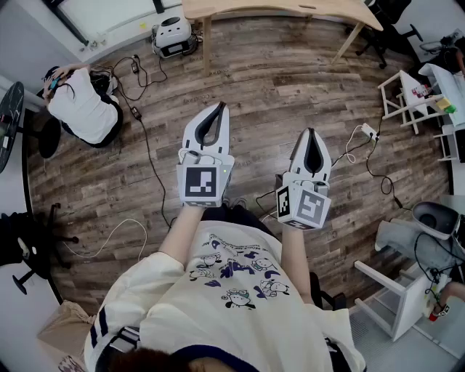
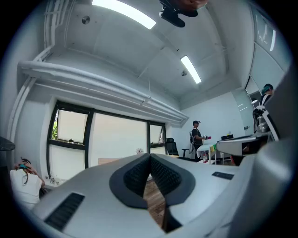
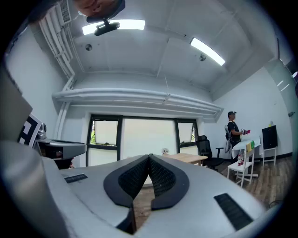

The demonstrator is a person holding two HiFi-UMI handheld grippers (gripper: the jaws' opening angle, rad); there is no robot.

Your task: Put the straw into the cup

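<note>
No straw and no cup show in any view. I hold both grippers level in front of my chest, above a wooden floor. In the head view my left gripper (image 1: 221, 107) sits left of centre and my right gripper (image 1: 311, 131) a little lower to its right. The left gripper view has the left gripper (image 2: 150, 156) with its black pads meeting at the tips, shut on nothing. In the right gripper view the right gripper (image 3: 149, 157) is shut the same way, with nothing between its pads.
A wooden table (image 1: 276, 9) stands ahead across the floor. A person in a white shirt (image 1: 83, 105) crouches at the left near cables (image 1: 145, 138). White stools (image 1: 403, 98) stand at the right. Another person (image 3: 231, 128) stands far right by the windows.
</note>
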